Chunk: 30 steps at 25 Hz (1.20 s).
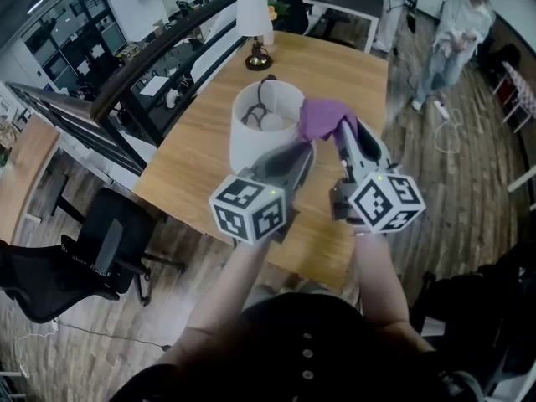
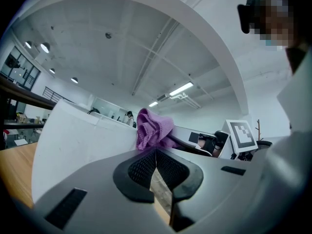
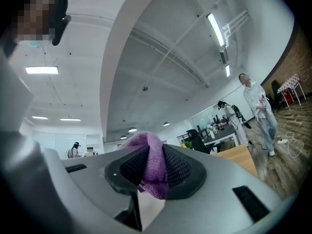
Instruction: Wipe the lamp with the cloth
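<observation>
The lamp's white drum shade [image 1: 251, 132] stands on the wooden table [image 1: 335, 74], its bulb showing inside. A purple cloth [image 1: 322, 117] hangs at the shade's right rim, and my right gripper [image 1: 344, 132] is shut on it. In the right gripper view the cloth [image 3: 153, 172] is bunched between the pads. My left gripper [image 1: 307, 152] lies against the shade's near right side, shut with nothing in it. The left gripper view has the shade [image 2: 78, 145] to its left and the cloth [image 2: 153, 128] just beyond the closed jaws.
A second lamp [image 1: 255, 23] with a dark base stands at the table's far end. A black office chair [image 1: 84, 258] sits on the floor at the left, beside a dark railing [image 1: 142, 65]. A person [image 1: 452, 32] stands at the back right.
</observation>
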Tool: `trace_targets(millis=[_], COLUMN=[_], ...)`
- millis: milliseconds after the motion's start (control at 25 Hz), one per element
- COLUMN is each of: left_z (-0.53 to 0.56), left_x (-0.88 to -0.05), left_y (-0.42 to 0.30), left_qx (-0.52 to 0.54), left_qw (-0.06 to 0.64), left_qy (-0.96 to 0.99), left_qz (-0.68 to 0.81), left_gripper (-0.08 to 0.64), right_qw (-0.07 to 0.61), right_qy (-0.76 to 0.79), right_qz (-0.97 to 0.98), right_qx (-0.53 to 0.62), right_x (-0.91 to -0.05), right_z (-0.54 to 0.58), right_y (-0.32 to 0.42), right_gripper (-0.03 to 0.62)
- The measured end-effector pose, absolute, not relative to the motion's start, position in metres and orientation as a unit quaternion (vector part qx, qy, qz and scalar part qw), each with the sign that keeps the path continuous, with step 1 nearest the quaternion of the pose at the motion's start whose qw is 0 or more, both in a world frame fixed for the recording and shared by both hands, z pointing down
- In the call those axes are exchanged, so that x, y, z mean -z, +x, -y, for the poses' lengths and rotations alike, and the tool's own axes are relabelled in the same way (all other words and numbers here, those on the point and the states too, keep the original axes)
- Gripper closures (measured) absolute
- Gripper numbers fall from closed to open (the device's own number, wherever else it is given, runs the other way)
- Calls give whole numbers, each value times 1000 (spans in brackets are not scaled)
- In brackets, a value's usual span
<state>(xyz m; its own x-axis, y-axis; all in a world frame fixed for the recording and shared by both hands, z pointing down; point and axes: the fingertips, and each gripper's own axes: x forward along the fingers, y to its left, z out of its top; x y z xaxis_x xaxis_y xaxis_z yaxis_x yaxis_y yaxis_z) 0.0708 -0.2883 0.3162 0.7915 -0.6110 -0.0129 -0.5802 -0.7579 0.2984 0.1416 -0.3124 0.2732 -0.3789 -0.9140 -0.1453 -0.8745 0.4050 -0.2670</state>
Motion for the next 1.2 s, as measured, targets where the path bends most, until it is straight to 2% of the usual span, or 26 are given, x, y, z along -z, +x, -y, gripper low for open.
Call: trace_targets(millis=[400, 1200], left_z=[291, 290], left_x=[-319, -330], left_y=[72, 61], left_qx=[54, 46], left_qw=[145, 157], left_qy=[934, 931], left_qz=[322, 325], left_gripper=[549, 549], right_qw=[85, 81], right_qy=[-496, -499], right_qz=[-858, -855], right_qx=[102, 119], right_x=[-300, -316], right_z=[314, 312], right_y=[109, 101], right_gripper=[514, 514])
